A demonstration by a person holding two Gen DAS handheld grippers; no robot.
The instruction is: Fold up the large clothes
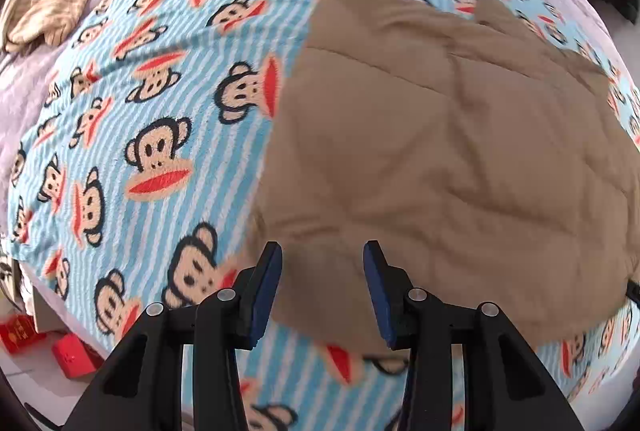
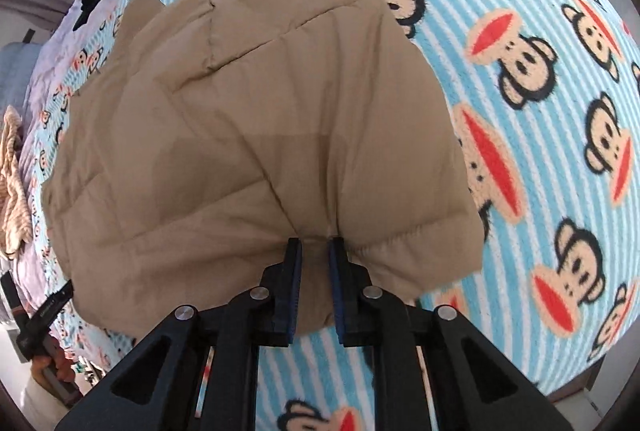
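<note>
Monkey-print blanket (image 1: 120,151) covers the bed, tan padded jacket (image 1: 440,135) lying on it. Right gripper (image 2: 314,251) pinches the jacket's near hem; left gripper (image 1: 322,259) hovers above it, jaws apart, gripping nothing.

Tan quilted padded garment (image 1: 460,135), one item: folded over into a puffy, creased block, stitched channels showing, lying flat on a bed; elasticated near hem bunched and pinched.

two wrist cams, both close above bed, steeply down, sharing tan quilted garment (image 1: 440,135) (image 2: 248,135) on monkey blanket (image 1: 160,111) (image 2: 540,111)
</note>
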